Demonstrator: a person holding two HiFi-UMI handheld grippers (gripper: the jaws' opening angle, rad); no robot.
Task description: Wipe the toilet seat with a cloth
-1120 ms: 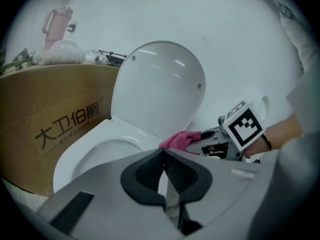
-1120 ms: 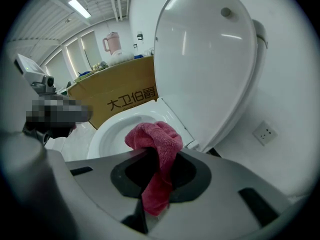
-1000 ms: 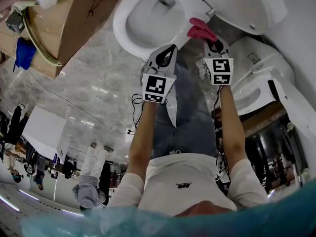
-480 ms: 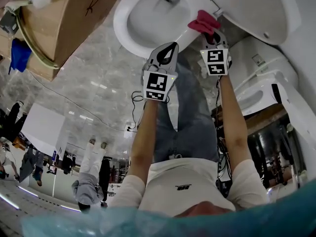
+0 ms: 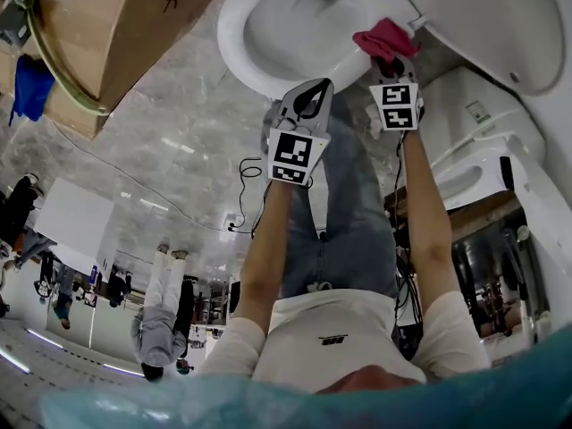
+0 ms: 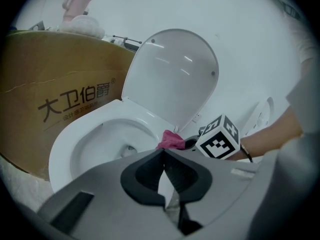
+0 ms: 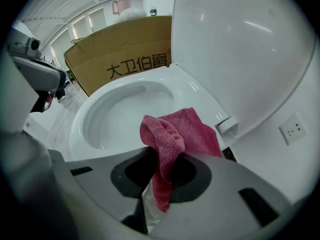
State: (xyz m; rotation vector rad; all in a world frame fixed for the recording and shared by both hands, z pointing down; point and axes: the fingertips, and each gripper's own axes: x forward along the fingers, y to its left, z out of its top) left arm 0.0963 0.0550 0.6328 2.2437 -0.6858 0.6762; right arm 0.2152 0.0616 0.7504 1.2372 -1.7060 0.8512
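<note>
The lid (image 5: 483,16) and box (image 5: 116,25) run off the head view's edge; the cloth (image 7: 170,134) hides part of the seat (image 7: 192,91).

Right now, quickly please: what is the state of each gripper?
Left gripper: closed, holding nothing.
Right gripper: closed on the pink cloth.
</note>
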